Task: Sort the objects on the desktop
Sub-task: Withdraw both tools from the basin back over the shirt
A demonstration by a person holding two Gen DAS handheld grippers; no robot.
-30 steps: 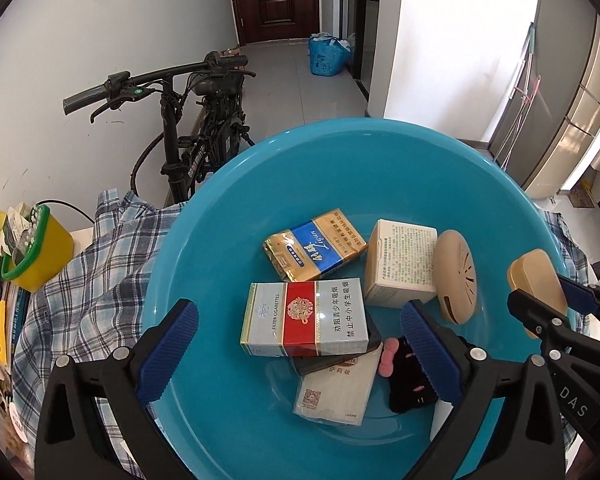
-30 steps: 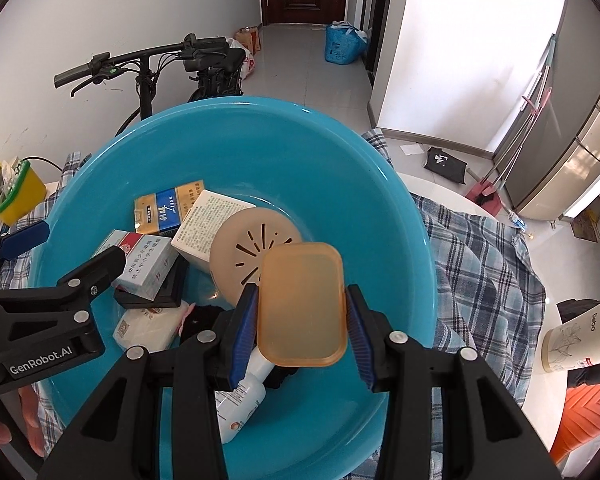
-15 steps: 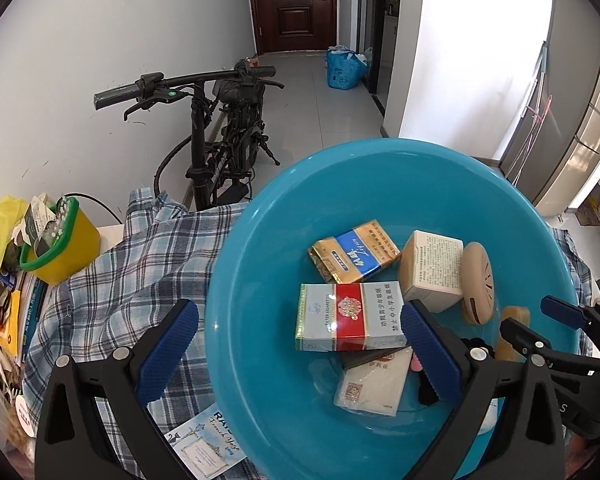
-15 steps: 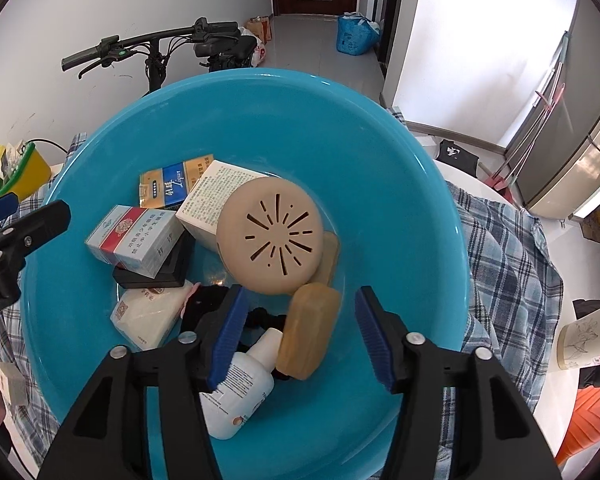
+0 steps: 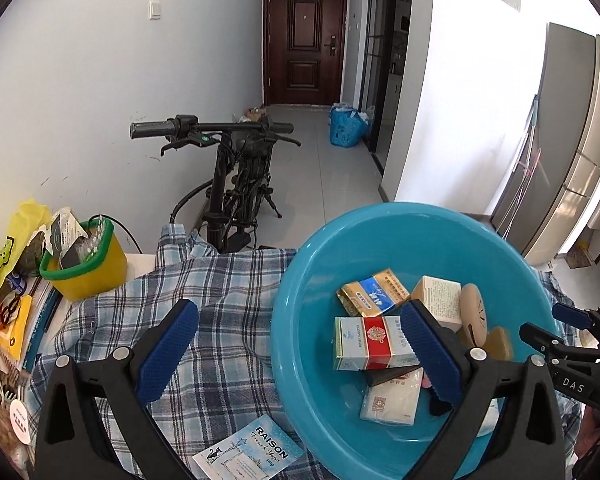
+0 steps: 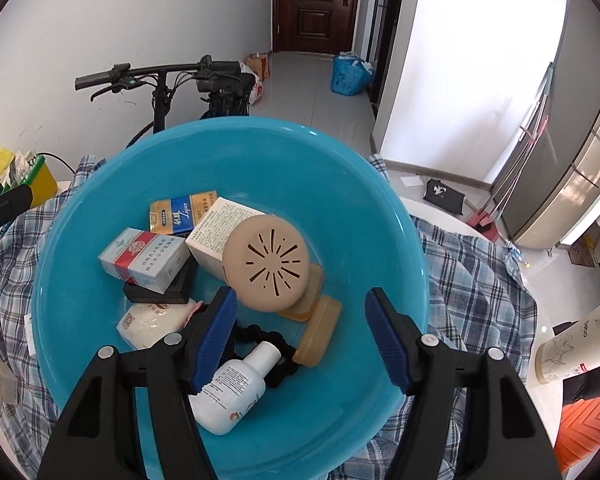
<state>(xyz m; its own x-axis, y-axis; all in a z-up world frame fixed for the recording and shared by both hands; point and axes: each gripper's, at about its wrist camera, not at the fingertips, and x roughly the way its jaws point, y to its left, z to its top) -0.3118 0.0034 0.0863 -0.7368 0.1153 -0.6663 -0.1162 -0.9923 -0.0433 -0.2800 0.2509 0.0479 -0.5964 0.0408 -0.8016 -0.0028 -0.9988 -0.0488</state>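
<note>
With its blue pads standing well apart and nothing between them, the right claw (image 6: 300,336) hangs released over the lower centre of the right wrist frame, above the blue basin (image 6: 384,216). The tan soap bar (image 6: 318,330) lies in the basin just beyond the pads, clear of both, leaning against the round tan slotted lid (image 6: 270,268). A white bottle (image 6: 236,388) and a black hair tie (image 6: 268,338) sit beside the left pad. Up and left in the basin: a red-and-white cigarette pack (image 6: 146,260) on a black box (image 6: 160,288), a gold-and-blue pack (image 6: 182,212), a white carton (image 6: 220,232), a tissue packet (image 6: 152,320).

The left claw (image 5: 300,350) is likewise wide open and empty, lower centre of the left wrist frame; one pad is over the plaid cloth (image 5: 220,280) on the bench, the other over the basin's near rim. A printed sachet (image 5: 248,456) lies on the cloth at bottom centre. A yellow tub with green rim (image 5: 88,262) stands mid-left. A bicycle (image 5: 236,172) is parked behind the bench.
</note>
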